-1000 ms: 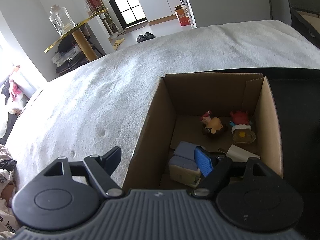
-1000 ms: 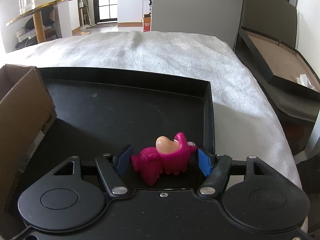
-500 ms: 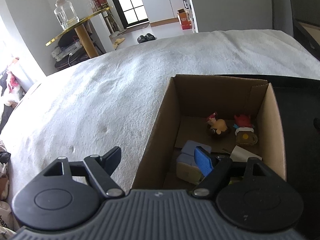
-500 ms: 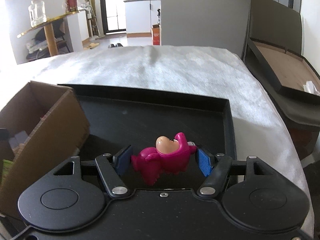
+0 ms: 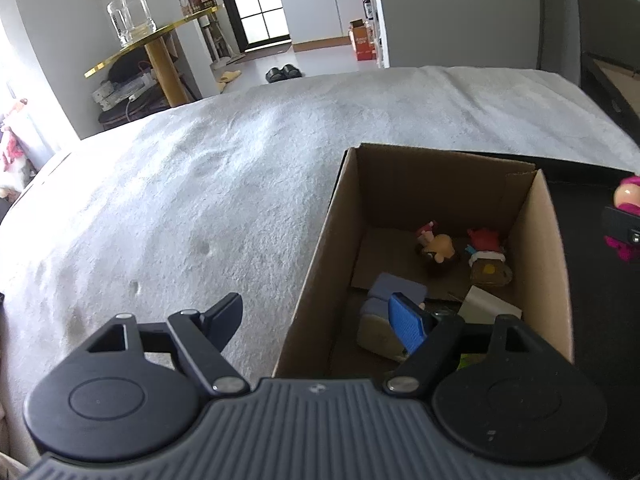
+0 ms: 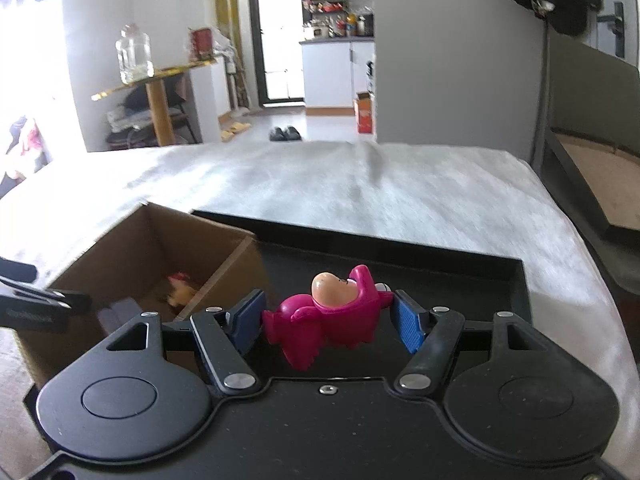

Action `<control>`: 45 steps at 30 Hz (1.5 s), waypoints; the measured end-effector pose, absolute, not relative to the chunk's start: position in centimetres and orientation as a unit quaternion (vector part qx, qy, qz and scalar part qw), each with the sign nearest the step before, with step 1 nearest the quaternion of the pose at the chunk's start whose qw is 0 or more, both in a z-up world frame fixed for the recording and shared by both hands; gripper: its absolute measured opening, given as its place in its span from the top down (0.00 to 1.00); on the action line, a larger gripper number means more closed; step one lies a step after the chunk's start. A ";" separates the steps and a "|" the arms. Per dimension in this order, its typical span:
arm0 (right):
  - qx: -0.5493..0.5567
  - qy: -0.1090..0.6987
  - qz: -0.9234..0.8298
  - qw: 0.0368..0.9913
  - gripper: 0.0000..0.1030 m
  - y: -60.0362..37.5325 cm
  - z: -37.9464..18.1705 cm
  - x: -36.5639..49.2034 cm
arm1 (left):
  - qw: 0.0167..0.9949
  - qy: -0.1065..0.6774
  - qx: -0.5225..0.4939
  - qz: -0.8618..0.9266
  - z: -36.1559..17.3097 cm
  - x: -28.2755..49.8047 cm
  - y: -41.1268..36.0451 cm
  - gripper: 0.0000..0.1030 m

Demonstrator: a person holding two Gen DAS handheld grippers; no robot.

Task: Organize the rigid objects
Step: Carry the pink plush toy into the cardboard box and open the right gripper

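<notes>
1. the right gripper is clamped on a glossy magenta plastic figurine, held above the black tray, with the open brown cardboard box ahead to its left.
2. the pinch looks shallow on the toy's rounded sides; it could slip and fall short onto the tray.
3. the left gripper, fingers apart and empty, straddles the box's near-left wall; a swing across could knock it.

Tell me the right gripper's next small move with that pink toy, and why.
Probably carry it a little further left until it is over the cardboard box, then open. The right gripper holds the pink toy above the black tray, right of the box's wall, and other figures already lie inside. The left gripper is open and empty.
</notes>
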State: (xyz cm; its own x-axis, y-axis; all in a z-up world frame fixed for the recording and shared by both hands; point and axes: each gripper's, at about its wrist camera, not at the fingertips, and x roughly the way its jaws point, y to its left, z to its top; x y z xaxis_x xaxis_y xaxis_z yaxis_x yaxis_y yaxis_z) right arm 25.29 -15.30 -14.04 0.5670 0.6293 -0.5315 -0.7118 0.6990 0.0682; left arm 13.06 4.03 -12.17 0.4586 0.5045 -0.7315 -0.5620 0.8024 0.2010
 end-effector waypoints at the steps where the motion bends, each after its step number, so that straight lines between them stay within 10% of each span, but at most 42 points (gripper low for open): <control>1: -0.078 0.263 0.384 0.882 0.35 -15.1 -13.8 25.0 | 0.855 0.414 -0.035 0.311 -12.1 13.0 4.1 0.24; 13: -0.080 0.240 0.401 0.881 0.35 -12.1 -12.2 22.7 | 0.869 0.398 -0.054 0.290 -12.2 11.6 4.9 0.32; 29: -0.079 0.243 0.423 0.870 0.35 -7.6 -11.5 20.6 | 0.877 0.390 -0.112 0.257 -12.9 10.2 7.1 0.87; 45: -0.090 0.308 0.419 0.849 0.35 -4.9 -13.2 20.2 | 0.880 0.385 -0.132 0.246 -13.1 9.8 7.9 0.88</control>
